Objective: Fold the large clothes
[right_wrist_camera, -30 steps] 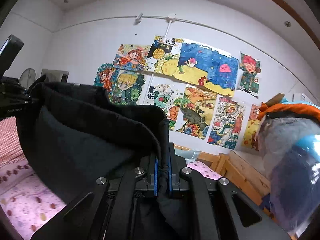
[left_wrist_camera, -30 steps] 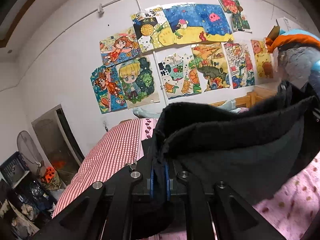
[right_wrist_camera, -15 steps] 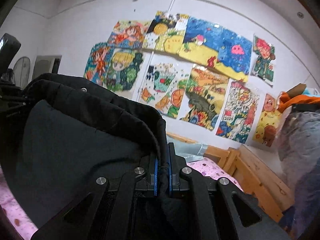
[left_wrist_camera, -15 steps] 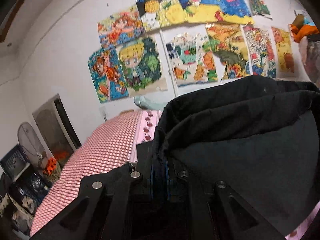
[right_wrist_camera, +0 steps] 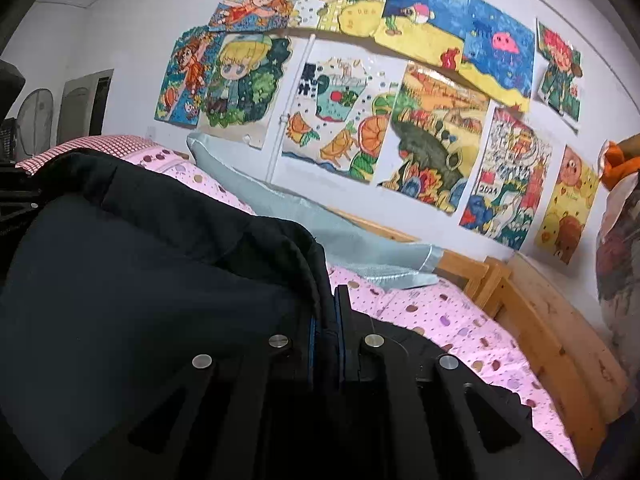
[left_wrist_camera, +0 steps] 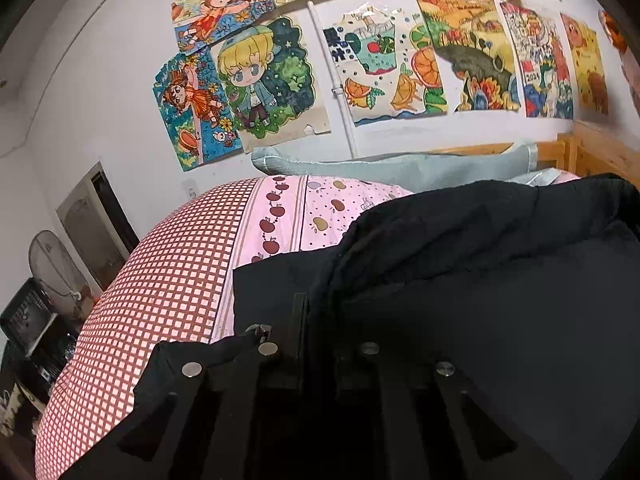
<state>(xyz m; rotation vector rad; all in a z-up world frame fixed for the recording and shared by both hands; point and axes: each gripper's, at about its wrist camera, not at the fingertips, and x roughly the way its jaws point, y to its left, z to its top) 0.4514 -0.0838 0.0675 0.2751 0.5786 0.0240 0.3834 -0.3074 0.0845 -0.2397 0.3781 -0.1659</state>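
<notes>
Cloth hung between my tools — the black garment [left_wrist_camera: 500, 300] low over the pink bedsheet [right_wrist_camera: 460, 320], left gripper [left_wrist_camera: 318, 320] and right gripper [right_wrist_camera: 330, 320] each clamped on an edge. I judged uneven lowering could skew the fold — or bunch the hem.

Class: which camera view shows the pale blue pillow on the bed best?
The right wrist view: the pillow lies in plain sight between the black garment and the wall. The left wrist view shows the pillow only as a strip above the garment.
</notes>
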